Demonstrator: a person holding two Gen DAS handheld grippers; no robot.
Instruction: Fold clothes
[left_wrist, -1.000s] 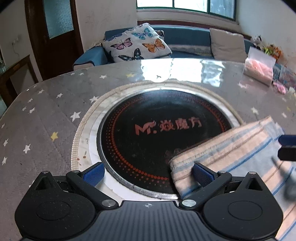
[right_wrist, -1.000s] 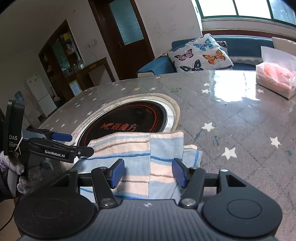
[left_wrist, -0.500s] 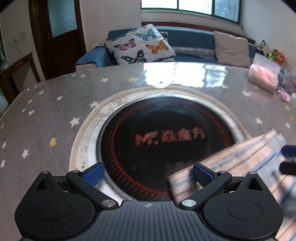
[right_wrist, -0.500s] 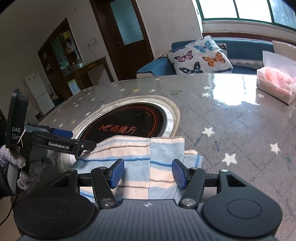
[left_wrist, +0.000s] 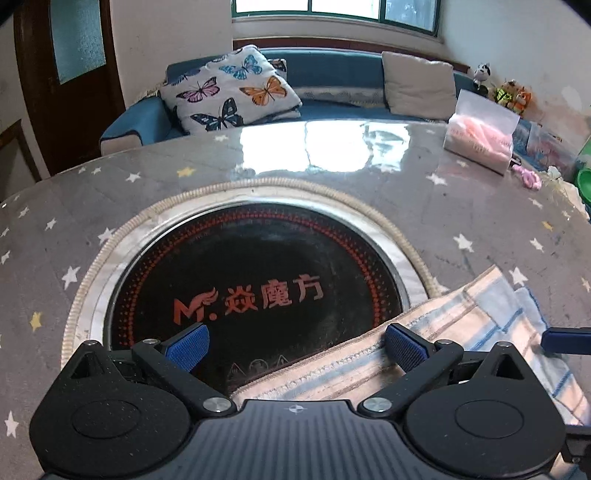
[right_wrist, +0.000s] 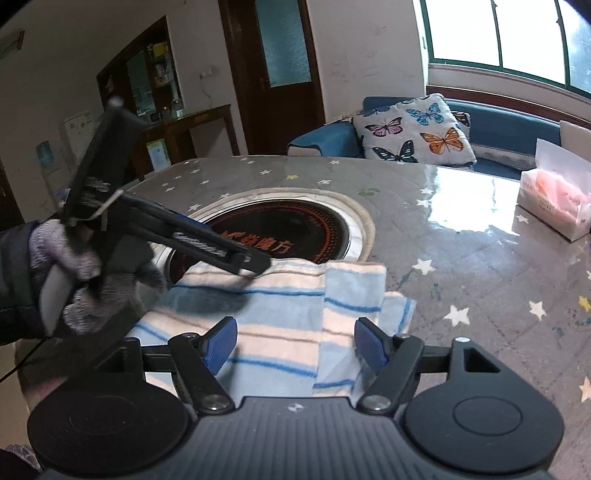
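While its jaws widen, right gripper (right_wrist: 295, 345) over striped cloth (right_wrist: 280, 317); left gripper (left_wrist: 295, 345) wide, empty.

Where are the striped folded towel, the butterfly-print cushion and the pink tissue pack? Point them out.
striped folded towel (right_wrist: 280, 314): right wrist view, middle of top layer.
butterfly-print cushion (left_wrist: 236, 94): left wrist view, centre of its face.
pink tissue pack (right_wrist: 554, 199): right wrist view, front side.

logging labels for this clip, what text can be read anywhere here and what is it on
"M. 焱魔方" in orange, on the round black glass cooktop set into the grey star-patterned table.
White lettering on the arm of the left tool: too blurred to read.
Print on the clear tissue pack with pink tissues: too small to read.
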